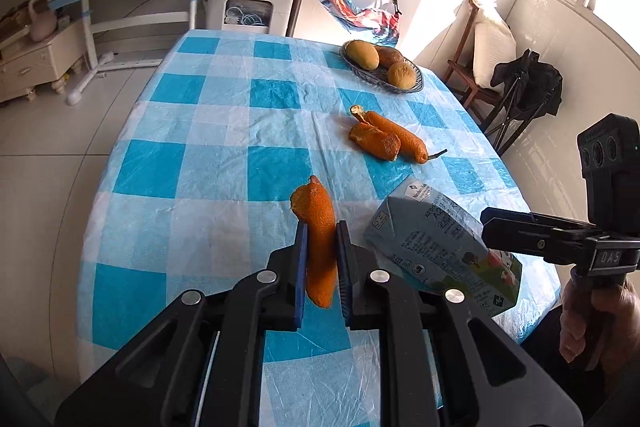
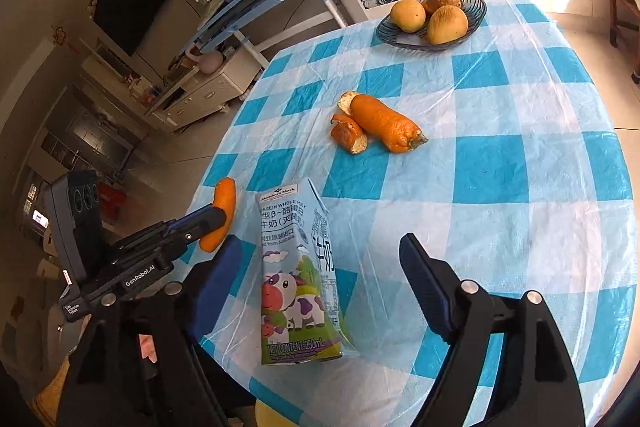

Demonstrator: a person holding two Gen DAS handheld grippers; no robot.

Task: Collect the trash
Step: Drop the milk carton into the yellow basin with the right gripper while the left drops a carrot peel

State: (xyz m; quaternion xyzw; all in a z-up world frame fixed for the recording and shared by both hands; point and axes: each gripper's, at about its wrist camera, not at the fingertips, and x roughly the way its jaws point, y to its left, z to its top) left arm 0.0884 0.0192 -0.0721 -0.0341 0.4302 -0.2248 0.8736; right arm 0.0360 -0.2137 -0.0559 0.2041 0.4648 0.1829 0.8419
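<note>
Left wrist: tongs pinch curled, pebbly orange peel (milk carton beside)

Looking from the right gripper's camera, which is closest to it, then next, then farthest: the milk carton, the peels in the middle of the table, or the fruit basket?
1. Milk carton: between the open right gripper fingers.
2. Orange peels: mid-table.
3. Fruit basket: far edge.

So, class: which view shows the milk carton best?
The right wrist view: the carton lies whole, front print readable, between the open right claw. The left wrist view shows only its back, partly hidden.
</note>
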